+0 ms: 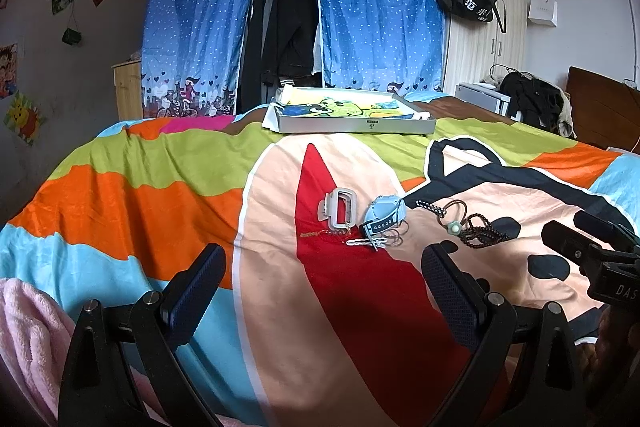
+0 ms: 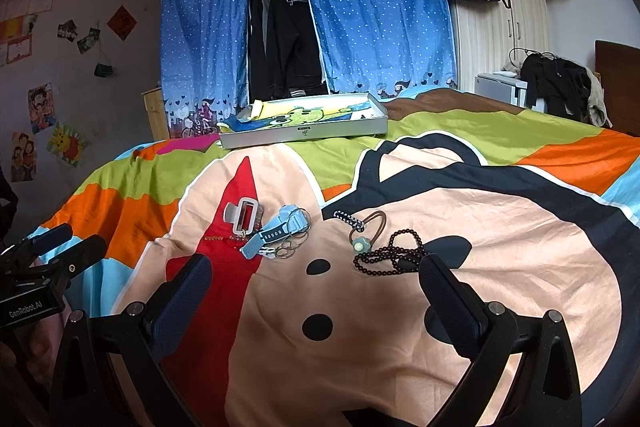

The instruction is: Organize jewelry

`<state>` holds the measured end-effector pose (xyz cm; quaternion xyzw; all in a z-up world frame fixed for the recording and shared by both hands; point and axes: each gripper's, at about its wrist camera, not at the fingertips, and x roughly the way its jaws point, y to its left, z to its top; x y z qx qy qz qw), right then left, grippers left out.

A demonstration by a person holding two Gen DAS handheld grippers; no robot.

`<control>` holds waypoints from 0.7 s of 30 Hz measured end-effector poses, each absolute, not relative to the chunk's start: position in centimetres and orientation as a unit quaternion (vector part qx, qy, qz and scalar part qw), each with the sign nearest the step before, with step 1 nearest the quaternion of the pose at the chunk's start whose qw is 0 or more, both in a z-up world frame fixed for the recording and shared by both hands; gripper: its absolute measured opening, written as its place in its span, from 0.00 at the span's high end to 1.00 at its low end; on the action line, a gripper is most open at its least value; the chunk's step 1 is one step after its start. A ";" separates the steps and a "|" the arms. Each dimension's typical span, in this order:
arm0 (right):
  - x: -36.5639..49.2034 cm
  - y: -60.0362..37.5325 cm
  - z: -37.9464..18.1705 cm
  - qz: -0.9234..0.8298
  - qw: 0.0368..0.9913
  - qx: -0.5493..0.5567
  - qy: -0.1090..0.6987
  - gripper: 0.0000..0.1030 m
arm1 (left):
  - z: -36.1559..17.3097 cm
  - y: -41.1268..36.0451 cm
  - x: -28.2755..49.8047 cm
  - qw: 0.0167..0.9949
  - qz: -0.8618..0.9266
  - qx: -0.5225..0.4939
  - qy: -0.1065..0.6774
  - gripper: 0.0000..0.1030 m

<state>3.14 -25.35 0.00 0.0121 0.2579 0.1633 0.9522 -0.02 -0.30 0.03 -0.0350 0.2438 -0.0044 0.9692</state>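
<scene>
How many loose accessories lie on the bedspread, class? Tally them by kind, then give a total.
Hair claw clip: 1
Light blue watch: 1
Dark bead string: 1
Brown hair tie with green flower: 1
Black-and-white patterned clip: 1
White hairpin: 1
Fine gold chain: 1
Thin rings beside the watch: overlapping, cannot count
Total: 7, rings aside
</scene>
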 end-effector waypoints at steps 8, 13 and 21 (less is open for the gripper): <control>3.1 -25.7 0.0 0.164 0.951 0.016 0.260 0.00 | 0.0 -0.2 0.0 0.969 -0.004 -0.035 0.244 0.07; 3.1 -25.8 0.0 0.164 0.951 0.017 0.261 0.00 | 0.0 -0.2 0.0 0.969 -0.005 -0.035 0.244 0.07; 3.1 -25.8 -0.1 0.164 0.951 0.017 0.261 0.00 | 0.0 -0.3 0.0 0.969 -0.004 -0.035 0.244 0.07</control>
